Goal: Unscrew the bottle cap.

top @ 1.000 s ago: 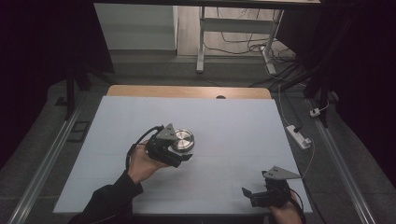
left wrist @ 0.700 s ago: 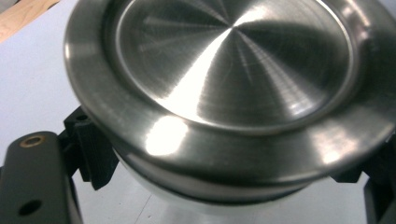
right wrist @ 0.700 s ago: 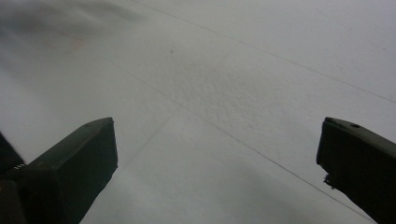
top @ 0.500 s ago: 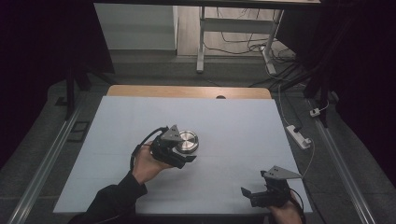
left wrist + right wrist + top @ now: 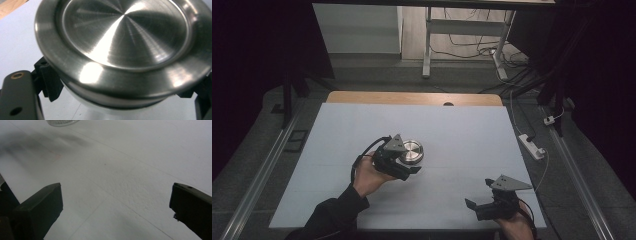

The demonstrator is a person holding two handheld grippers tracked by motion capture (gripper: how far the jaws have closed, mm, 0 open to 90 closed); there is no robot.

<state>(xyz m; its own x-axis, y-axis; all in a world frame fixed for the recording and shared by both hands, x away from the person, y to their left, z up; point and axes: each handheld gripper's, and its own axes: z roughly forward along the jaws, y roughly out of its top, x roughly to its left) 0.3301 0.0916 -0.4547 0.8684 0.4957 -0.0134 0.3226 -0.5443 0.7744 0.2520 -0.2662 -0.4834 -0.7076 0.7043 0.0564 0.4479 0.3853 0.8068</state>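
Steel lid (image 5: 413, 150) sits a little left of the middle of the high view, on the pale table (image 5: 472, 135), and your left gripper (image 5: 404, 167) has its jaws clamped on it from the lower left. In the left gripper view the lid (image 5: 125, 37) takes up most of the picture, tilted, with a black pad (image 5: 51, 82) pressed against its rim at lower left and the other jaw at the lower right edge. Your right gripper (image 5: 479, 206) rests at the lower right of the high view, well apart from the lid, jaws spread wide over bare table (image 5: 120, 182)
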